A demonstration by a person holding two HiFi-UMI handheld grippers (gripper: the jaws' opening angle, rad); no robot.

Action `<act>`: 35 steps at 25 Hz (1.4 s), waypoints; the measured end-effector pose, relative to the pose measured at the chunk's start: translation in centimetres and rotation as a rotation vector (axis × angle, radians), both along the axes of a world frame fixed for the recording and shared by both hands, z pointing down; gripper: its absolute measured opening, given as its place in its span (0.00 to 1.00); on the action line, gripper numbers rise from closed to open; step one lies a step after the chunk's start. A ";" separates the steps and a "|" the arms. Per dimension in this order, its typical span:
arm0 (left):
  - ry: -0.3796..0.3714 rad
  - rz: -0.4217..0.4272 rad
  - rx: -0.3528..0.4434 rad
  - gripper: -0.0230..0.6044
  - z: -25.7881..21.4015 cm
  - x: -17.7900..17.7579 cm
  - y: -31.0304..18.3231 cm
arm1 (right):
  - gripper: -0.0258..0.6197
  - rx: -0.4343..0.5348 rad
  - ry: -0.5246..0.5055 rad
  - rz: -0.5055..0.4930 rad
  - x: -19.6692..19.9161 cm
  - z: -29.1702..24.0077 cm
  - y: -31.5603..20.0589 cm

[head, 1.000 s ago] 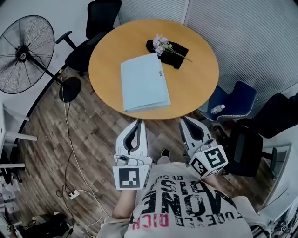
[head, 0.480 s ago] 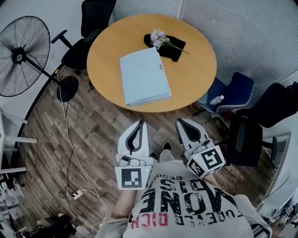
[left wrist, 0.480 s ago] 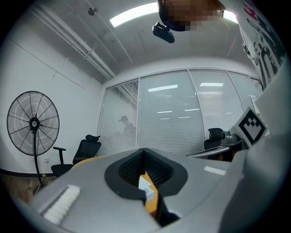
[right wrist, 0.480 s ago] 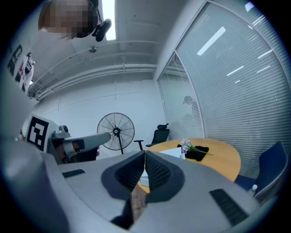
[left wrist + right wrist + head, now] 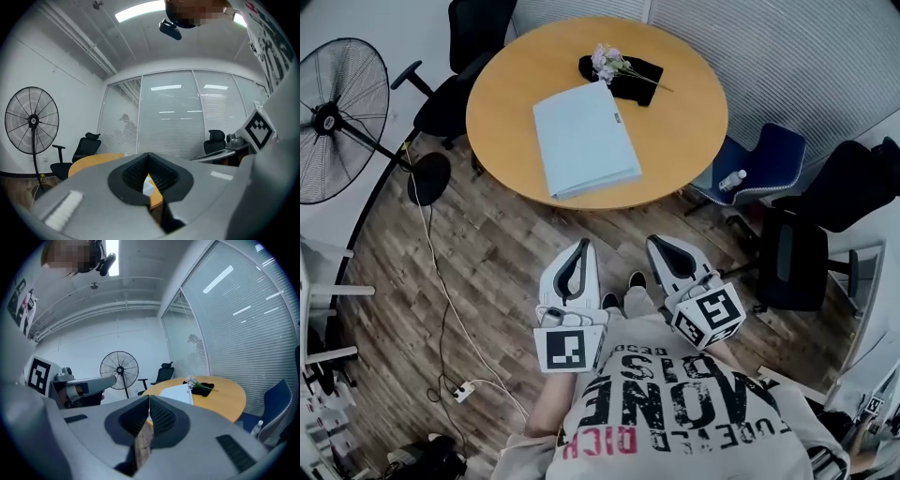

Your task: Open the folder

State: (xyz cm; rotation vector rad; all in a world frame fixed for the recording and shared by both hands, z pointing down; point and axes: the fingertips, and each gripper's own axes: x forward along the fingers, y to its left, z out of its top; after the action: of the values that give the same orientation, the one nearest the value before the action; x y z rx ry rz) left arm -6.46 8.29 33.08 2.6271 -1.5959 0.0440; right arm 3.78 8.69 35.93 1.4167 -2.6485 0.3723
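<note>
In the head view, the pale blue rectangular paper folder (image 5: 586, 141) is lying closed and flat on the round wooden table (image 5: 689, 141), well beyond the person. A small bunch of pale flowers (image 5: 607, 62) is lying on a black cloth (image 5: 630, 77) just past its far edge. The left gripper (image 5: 579, 246) and the right gripper (image 5: 654, 243) are hovering side by side over the wood-plank floor (image 5: 506, 272), near the person's body and well apart from the table's near edge, so nothing of the opening is being done yet. In the left gripper view, the left gripper (image 5: 148, 157) is pointing level with its jaws pressed together on nothing, the table (image 5: 89, 162) showing far ahead and a black standing fan (image 5: 32, 120) standing to the left. In the right gripper view, the right gripper (image 5: 149, 400) is likewise carrying its jaws together and empty, and the folder (image 5: 177, 392) is resting untouched on the table (image 5: 225, 397) ahead. Judging from this, the whole task is waiting: reaching the table, catching the cover's edge and lifting it over.
</note>
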 end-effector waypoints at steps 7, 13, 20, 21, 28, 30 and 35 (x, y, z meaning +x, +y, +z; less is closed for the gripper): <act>0.025 0.017 0.050 0.05 -1.2 0.0 -0.1 | 0.06 -0.006 -0.047 -0.024 -0.7 -2.0 -0.7; 0.043 0.042 0.045 0.05 -3.1 0.9 -1.0 | 0.06 0.004 -0.066 -0.044 -0.7 -4.2 -1.1; 0.080 0.063 0.055 0.05 -4.0 2.7 -2.2 | 0.06 -0.016 -0.039 -0.043 0.4 -3.8 -2.2; 0.081 0.068 0.052 0.05 -3.9 3.0 -2.4 | 0.06 -0.017 -0.038 -0.037 0.7 -3.7 -2.4; 0.085 0.092 0.036 0.05 -3.5 4.5 -3.4 | 0.06 -0.025 -0.032 -0.015 2.2 -3.2 -3.4; 0.085 0.095 0.037 0.05 -3.5 4.7 -3.6 | 0.06 -0.025 -0.033 -0.010 2.4 -3.2 -3.6; 0.081 0.094 0.034 0.05 -3.4 4.9 -4.3 | 0.06 -0.026 -0.034 -0.013 2.6 -3.0 -4.2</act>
State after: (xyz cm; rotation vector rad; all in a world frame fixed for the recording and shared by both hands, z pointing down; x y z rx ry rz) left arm -1.59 4.02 29.69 2.6905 -1.4608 -0.0850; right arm 6.34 4.50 32.92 1.3970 -2.6680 0.4315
